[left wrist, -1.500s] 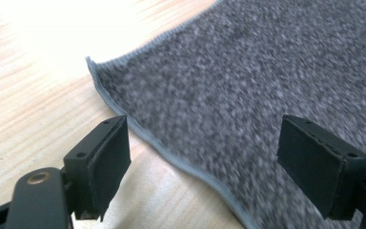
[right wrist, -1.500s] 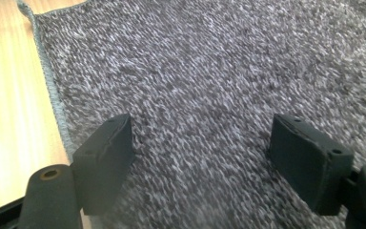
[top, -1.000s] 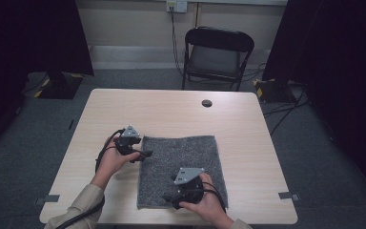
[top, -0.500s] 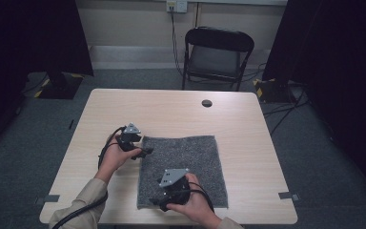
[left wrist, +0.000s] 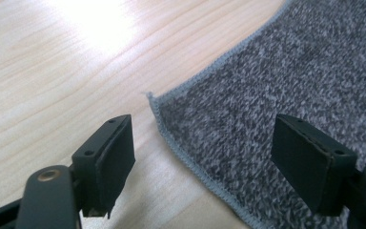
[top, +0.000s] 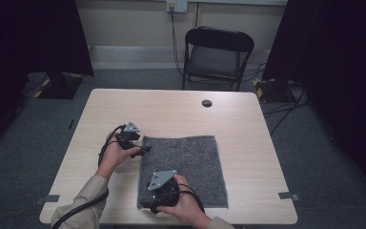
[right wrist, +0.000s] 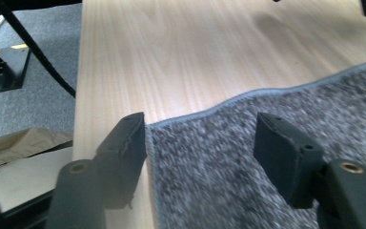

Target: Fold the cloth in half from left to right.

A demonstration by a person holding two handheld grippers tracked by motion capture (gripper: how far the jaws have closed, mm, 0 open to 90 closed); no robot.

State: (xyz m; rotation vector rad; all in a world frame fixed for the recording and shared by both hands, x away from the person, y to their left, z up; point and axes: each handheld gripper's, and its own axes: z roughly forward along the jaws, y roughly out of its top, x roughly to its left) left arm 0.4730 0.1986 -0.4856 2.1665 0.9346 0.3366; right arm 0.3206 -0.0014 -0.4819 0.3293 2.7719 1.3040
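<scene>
A grey cloth was laid flat on the near half of a light wooden table, with its near edge close to the table's near edge. No fold was seen in the high view.

The left gripper was held in the person's left hand at the far left corner of the cloth. In the left gripper view, its jaws were spread wide, and that corner of the cloth lay between them. Neither pad was pressed on the fabric; one jaw stood over bare wood and the other over the cloth.

The right gripper was held in the right hand at the near left corner of the cloth. In the right gripper view, its jaws were apart, with the cloth's stitched edge running between them. These jaws had just been closing, with the cloth corner between them, but no pinch on the fabric was seen.

A black cable trailed from the left gripper along the person's sleeve. A small dark round spot was seen on the far part of the table, well apart from the cloth. A black folding chair stood beyond the table.
</scene>
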